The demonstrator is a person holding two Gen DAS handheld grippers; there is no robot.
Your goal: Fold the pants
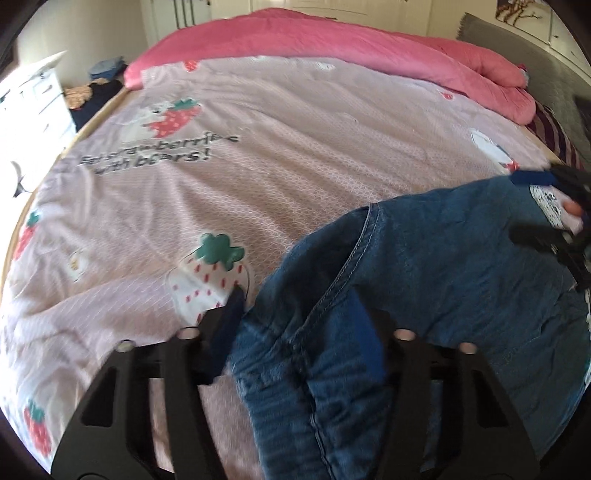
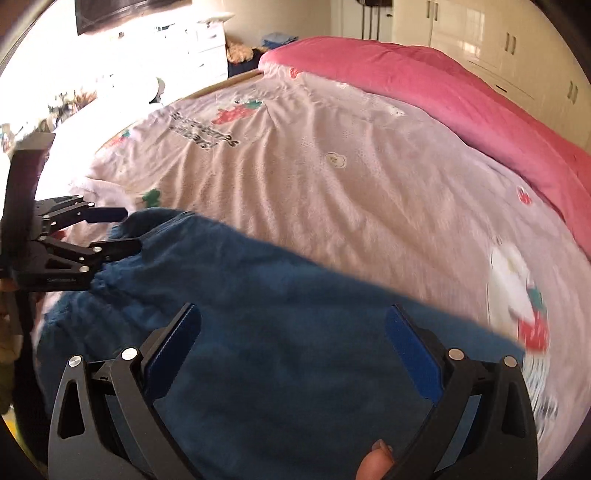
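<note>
Denim pants (image 1: 424, 295) spread low on a pink strawberry-print bedspread (image 1: 258, 177).

Nearest, left gripper (image 1: 299, 321) parted around the bunched waistband, not clamped; right gripper (image 2: 291, 343) spread wide over blue cloth, gripping nothing. Farther back, a rolled pink quilt (image 2: 424, 85); beyond, white cupboards (image 2: 491, 33).

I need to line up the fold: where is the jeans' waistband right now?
In the left wrist view the jeans' waistband lies bunched at bottom centre, between the open fingers of the left gripper, on the pink strawberry sheet.
</note>
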